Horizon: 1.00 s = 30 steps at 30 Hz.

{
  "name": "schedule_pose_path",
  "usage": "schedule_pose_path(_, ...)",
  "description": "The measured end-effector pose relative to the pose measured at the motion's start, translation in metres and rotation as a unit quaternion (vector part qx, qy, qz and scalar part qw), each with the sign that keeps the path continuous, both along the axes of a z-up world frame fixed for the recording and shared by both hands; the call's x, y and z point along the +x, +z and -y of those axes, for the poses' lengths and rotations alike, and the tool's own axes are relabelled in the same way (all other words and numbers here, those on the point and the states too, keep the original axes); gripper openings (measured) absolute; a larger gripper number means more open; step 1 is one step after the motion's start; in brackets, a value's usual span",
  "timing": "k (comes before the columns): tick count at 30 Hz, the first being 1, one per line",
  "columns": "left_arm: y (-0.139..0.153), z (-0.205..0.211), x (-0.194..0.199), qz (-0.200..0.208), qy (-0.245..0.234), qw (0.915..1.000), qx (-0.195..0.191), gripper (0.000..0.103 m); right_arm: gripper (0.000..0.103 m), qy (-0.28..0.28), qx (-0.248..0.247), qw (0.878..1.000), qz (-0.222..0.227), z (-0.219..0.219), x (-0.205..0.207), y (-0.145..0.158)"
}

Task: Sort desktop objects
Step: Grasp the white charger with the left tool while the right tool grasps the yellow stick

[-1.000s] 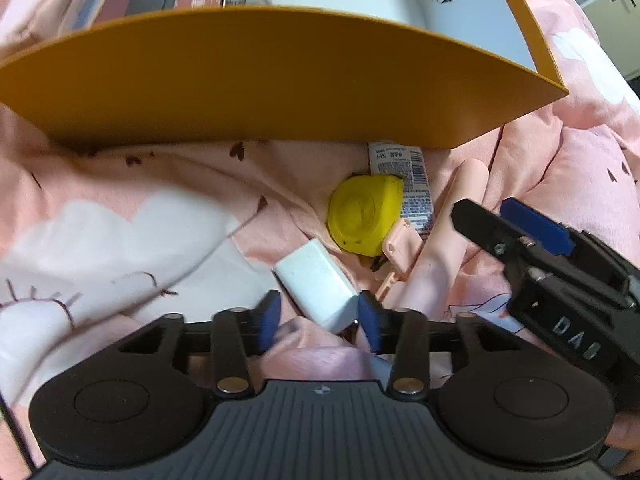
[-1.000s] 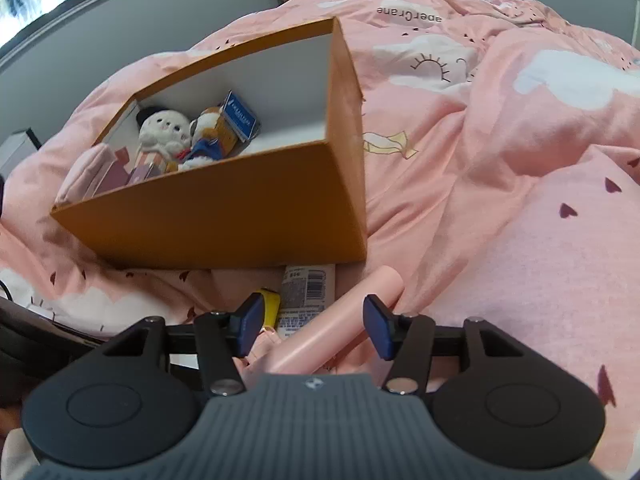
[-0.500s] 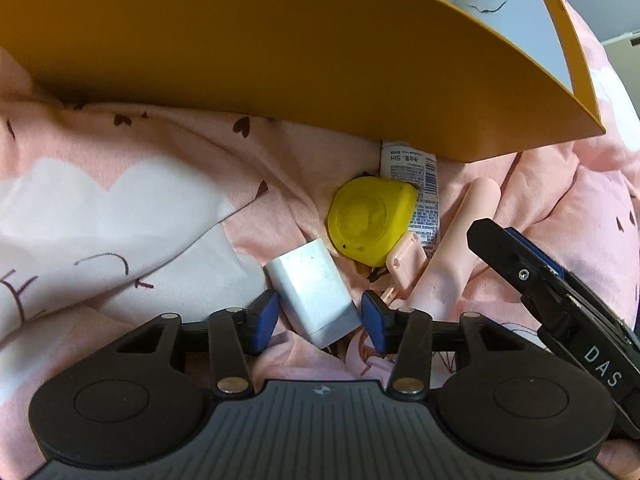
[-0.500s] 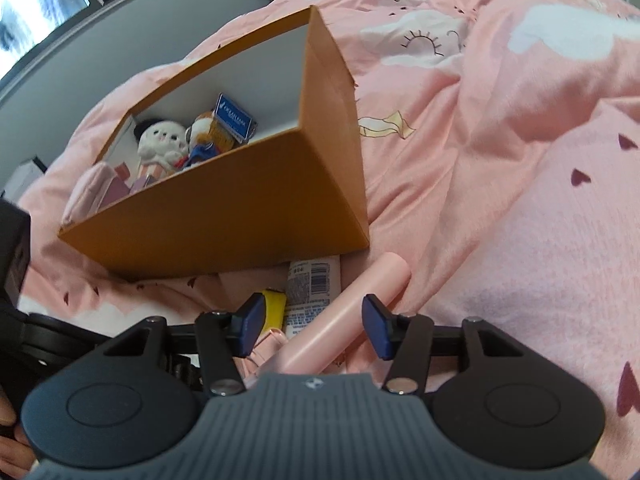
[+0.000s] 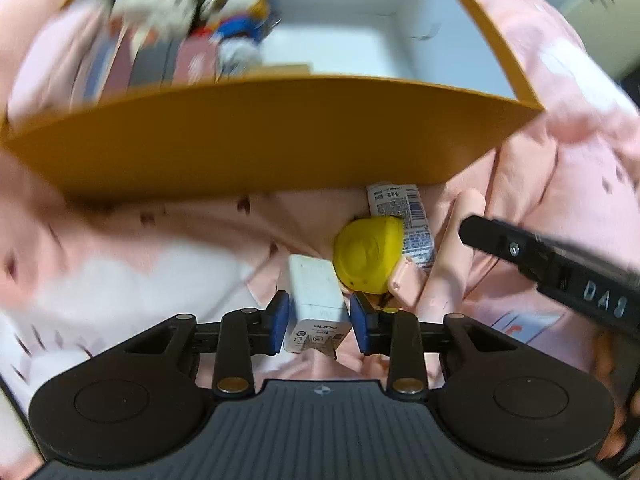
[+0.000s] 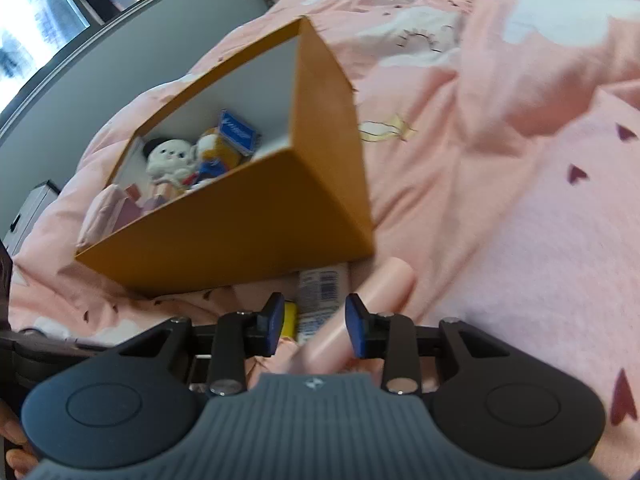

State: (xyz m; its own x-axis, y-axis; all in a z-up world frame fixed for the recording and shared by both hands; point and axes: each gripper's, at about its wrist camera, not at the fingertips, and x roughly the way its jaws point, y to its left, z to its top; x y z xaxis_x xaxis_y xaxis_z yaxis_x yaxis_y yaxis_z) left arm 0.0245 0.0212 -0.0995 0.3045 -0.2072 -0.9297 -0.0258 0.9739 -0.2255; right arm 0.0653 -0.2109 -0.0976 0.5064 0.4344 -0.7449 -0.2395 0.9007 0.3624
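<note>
My left gripper (image 5: pixel 319 322) is shut on a white OPPO charger (image 5: pixel 316 298) and holds it lifted off the pink bedding. Beyond it lie a yellow tape measure (image 5: pixel 370 254), a white labelled tube (image 5: pixel 404 216) and a small pink clip (image 5: pixel 406 282). My right gripper (image 6: pixel 314 330) is shut on a long pink tube (image 6: pixel 362 308), which also shows in the left wrist view (image 5: pixel 454 248). The orange box (image 5: pixel 248 136) stands just behind; it also shows in the right wrist view (image 6: pixel 240 232).
The box holds plush toys (image 6: pixel 172 158), a blue carton (image 6: pixel 238 132) and books (image 5: pixel 160 60). Rumpled pink bedding (image 6: pixel 500 160) lies all around. A grey wall (image 6: pixel 100 68) and a white cabinet (image 6: pixel 24 216) stand at the left.
Both grippers have closed, the left on the charger and the right on the pink tube. The left gripper has risen and tilted, so the inside of the box now shows.
</note>
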Motion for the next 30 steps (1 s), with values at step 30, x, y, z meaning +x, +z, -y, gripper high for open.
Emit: schedule_pose_path(30,-0.048,-0.04,0.017,-0.085,0.058,0.9834,-0.15,0.054,0.025,0.086,-0.014,0.989,-0.116,-0.052,0.044,-0.04)
